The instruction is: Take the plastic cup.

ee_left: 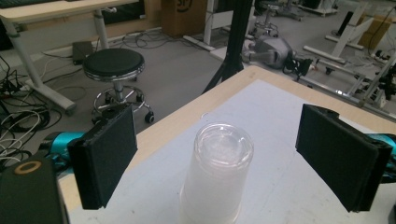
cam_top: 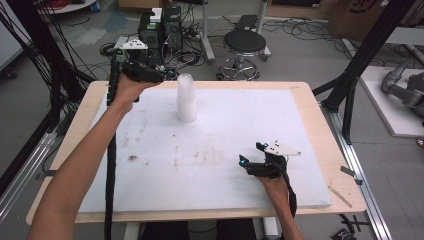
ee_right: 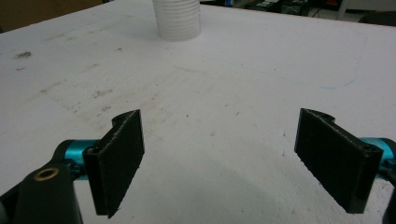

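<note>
While my left claw [ee_left: 215, 154] hangs open just above the stack of clear plastic cups [cam_top: 186, 97] at the bench's [cam_top: 305, 100] far edge, my right claw [ee_right: 219, 158] rests open, well apart from the stack. Light, thin-walled, probably crushable: grip gently near the top.

Upturned clear cup stack [ee_left: 217, 175] on white board [ee_left: 289, 140], between spread black fingers [ee_left: 105, 156], untouched

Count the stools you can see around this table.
1. A black round stool on a chrome wheeled base stands on the floor just beyond the table's far edge, behind the stack of cups. Others may stand outside the pictures.
</note>
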{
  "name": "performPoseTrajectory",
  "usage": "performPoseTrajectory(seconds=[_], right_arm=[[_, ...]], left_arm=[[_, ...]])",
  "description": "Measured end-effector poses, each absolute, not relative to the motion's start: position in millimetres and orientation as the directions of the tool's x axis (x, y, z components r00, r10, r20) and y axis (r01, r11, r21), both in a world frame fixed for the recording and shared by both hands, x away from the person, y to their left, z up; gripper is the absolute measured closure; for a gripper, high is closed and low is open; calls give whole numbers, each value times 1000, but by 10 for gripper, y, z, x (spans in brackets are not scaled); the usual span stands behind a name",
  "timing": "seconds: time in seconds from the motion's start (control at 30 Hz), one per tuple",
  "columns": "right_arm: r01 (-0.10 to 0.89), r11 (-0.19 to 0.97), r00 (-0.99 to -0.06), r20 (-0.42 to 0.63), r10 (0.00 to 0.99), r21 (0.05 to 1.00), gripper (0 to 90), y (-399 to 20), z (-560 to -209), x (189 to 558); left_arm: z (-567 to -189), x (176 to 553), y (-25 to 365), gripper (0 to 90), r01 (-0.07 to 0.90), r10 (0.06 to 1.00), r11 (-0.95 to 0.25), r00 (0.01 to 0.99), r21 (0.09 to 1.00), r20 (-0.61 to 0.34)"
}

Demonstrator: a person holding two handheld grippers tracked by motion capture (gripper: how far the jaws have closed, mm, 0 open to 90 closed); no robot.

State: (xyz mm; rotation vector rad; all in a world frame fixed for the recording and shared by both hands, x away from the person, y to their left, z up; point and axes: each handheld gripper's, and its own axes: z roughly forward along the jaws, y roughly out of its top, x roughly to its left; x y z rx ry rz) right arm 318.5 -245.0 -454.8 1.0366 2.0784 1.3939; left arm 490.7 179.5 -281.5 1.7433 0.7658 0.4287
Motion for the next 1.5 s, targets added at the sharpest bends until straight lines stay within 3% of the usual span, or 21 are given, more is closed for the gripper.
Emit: performPoseTrajectory(seconds=[0.47, 1.13, 1.5], right_arm=[[341, 216, -630, 52, 775, 915, 159, -2445, -4548, 3177], [338, 213, -629, 51, 776, 917, 159, -2447, -4548, 3174], [336, 209, -628, 53, 776, 918, 159, -2449, -4549, 3176]], left_arm=[[-2963, 5208, 1426, 127, 366, 679, -246, 726, 897, -110], [-3241, 5364, 1145, 132, 460, 697, -369, 711, 807, -87], [-3276, 5365, 1111, 207, 475, 698, -410, 713, 779, -67]])
